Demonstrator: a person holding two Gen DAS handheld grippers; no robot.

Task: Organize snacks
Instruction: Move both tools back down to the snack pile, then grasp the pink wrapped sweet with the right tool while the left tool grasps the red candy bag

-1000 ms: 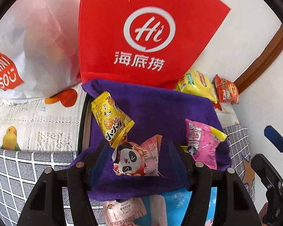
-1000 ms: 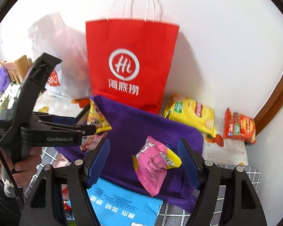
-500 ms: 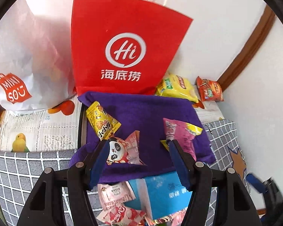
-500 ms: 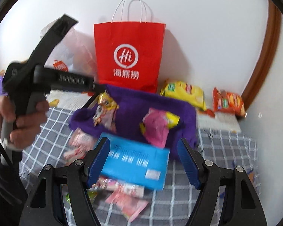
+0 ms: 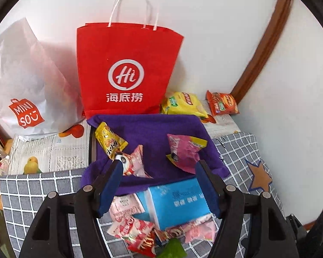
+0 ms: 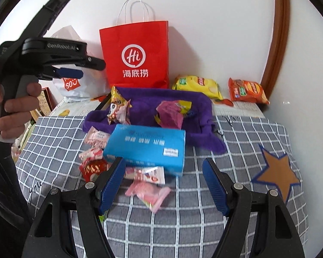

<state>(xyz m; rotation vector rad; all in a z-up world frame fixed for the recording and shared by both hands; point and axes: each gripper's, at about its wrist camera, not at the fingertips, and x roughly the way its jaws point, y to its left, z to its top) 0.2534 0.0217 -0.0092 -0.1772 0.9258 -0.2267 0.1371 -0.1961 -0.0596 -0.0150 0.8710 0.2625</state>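
A purple cloth (image 5: 152, 126) (image 6: 200, 111) holds a yellow snack packet (image 5: 109, 139), a panda packet (image 5: 135, 161) (image 6: 118, 111) and a pink packet (image 5: 185, 150) (image 6: 172, 114). In front of it lie a blue box (image 5: 178, 200) (image 6: 146, 146) and several small pink and red snack packets (image 5: 135, 230) (image 6: 148, 185) on the checked cover. My left gripper (image 5: 159, 187) is open and empty, above the cloth's near edge; it also shows in the right wrist view (image 6: 71, 73). My right gripper (image 6: 163, 185) is open and empty, over the loose packets.
A red paper bag (image 5: 127, 71) (image 6: 137, 53) and a white Miniso bag (image 5: 25, 90) stand against the wall behind the cloth. A yellow chip bag (image 5: 183, 104) (image 6: 198, 86) and an orange bag (image 5: 222, 103) (image 6: 247, 90) lie at the back right. The checked cover (image 6: 236, 150) extends right.
Both grippers have pulled back and up from the purple cloth. The blue box and loose packets in front of it have come into view. Both stay open and empty.
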